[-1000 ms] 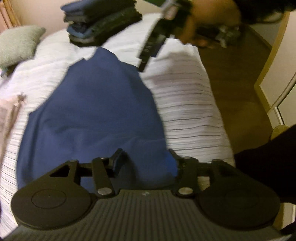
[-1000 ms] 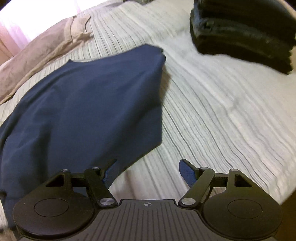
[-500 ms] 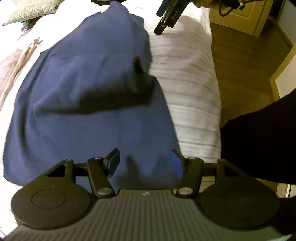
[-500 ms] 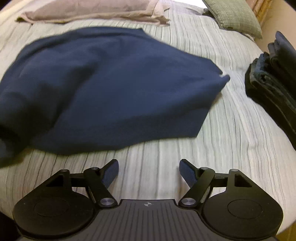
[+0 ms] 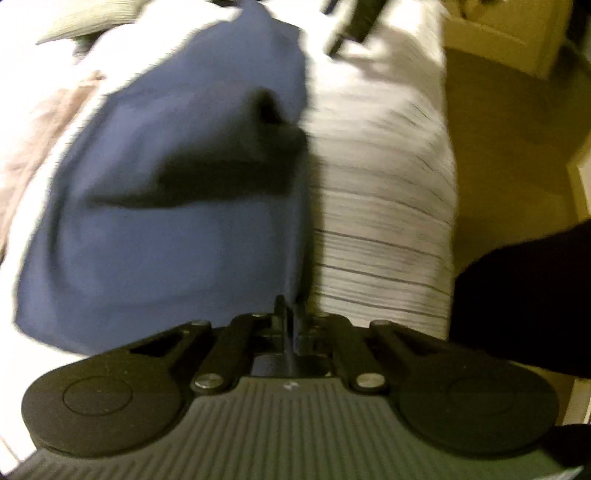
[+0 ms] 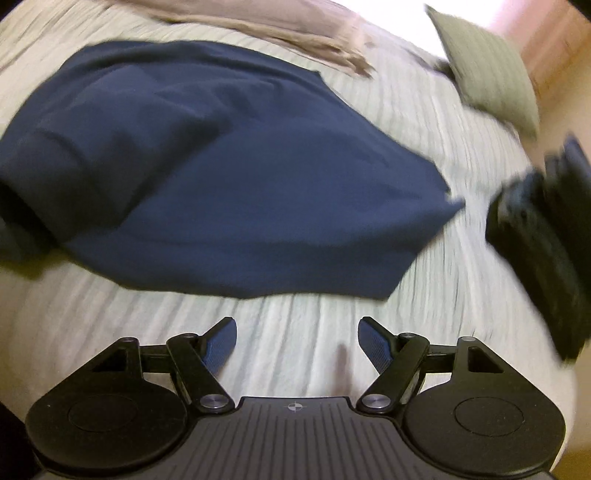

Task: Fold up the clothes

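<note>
A dark blue garment (image 5: 166,206) lies spread on the striped bed, with a raised fold across its middle. My left gripper (image 5: 290,308) is shut on the garment's near right edge. In the right wrist view the same garment (image 6: 229,177) lies flat ahead. My right gripper (image 6: 297,345) is open and empty, hovering over bare bedspread just short of the garment's near edge. The right gripper's tool shows blurred at the top of the left wrist view (image 5: 351,26).
A stack of folded dark clothes (image 6: 546,236) sits on the bed to the right. A tan garment (image 6: 258,26) and a grey-green pillow (image 6: 487,70) lie at the far side. The bed's edge and wooden floor (image 5: 509,147) are right of the left gripper.
My left gripper has closed on the garment's near edge; it was open before. The right gripper has swung round over the bed and stays open.
</note>
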`<state>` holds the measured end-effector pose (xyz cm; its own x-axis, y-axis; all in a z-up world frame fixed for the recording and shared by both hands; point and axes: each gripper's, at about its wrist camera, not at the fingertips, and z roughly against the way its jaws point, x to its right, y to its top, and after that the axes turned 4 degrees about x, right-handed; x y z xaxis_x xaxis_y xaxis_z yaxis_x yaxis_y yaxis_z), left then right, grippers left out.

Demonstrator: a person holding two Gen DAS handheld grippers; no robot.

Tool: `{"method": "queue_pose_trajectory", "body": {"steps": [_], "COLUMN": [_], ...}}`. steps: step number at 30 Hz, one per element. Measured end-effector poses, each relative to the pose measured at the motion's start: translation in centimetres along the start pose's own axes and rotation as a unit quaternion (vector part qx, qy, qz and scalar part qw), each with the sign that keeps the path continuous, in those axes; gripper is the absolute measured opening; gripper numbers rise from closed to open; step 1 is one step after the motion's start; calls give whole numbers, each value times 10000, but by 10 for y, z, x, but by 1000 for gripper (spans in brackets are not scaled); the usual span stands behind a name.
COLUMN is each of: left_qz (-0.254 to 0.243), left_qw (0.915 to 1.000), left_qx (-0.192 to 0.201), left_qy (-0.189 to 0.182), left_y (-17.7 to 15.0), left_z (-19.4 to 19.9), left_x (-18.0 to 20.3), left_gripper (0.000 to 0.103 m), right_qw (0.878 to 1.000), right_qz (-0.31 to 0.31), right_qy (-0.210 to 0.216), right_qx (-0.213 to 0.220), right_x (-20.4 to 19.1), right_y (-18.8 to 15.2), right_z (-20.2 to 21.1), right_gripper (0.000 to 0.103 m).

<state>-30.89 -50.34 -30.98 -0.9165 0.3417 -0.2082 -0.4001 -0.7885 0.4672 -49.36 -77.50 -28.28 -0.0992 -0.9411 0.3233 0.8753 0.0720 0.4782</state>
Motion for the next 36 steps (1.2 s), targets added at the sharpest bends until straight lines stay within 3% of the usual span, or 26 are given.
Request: {"method": "queue_pose_trajectory", "body": {"steps": [4,7,11,13,16,21,28,29,30,31,32,33,34,35,36], "left_qz": [744,1037,1204,1218,1244,1066,978,961,943,926,910,897,884,873,859], "left_qw": [9960,9915,9852,9830,9797,9805,9819,9820,9822,9823,9824,9826,9827,9828,9830], "left_qx": [210,213,197,76,-137,-431,-703,-727,-739,-751,-758,-753,-745,-729,-702], "left_qy": [437,754,1207,1368,1563,1593,1460,1453,1450,1446,1443,1442,1443,1452,1462], "left_y": [9,16,27,32,30,21,13,11,10,8,7,7,6,7,7], "left_z": [37,57,80,87,93,93,69,68,68,69,69,70,71,72,73], "left_x": [-55,-88,-118,-129,-142,-146,-134,-133,-132,-130,-129,-129,-128,-128,-127], "left_gripper": [1,1,1,1,1,1,1,1,1,1,1,1,1,1,1], "right_qw": [9920,9801,9670,9640,9643,9665,9296,9297,9297,9316,9335,9333,9331,9318,9339], "right_qz": [1217,1855,2357,2448,2498,2486,3442,3399,3355,3279,3209,3219,3228,3286,3243], "right_qy": [12,299,459,419,276,-344,-365,-458,-551,-668,-717,-671,-625,-594,-548], "right_qx": [343,637,855,949,839,541,1265,1340,1414,1416,1434,1445,1456,1425,1400], "right_x": [-5,-19,-25,-20,-5,25,32,37,42,46,49,51,52,49,50], "right_y": [2,4,2,0,-6,-21,-30,-27,-25,-19,-15,-14,-13,-12,-10], "right_z": [-17,-25,-35,-37,-41,-61,-90,-92,-94,-97,-98,-97,-96,-95,-92], "right_gripper": [75,76,80,96,96,96,96,93,73,60,59,50,24,14,11]}}
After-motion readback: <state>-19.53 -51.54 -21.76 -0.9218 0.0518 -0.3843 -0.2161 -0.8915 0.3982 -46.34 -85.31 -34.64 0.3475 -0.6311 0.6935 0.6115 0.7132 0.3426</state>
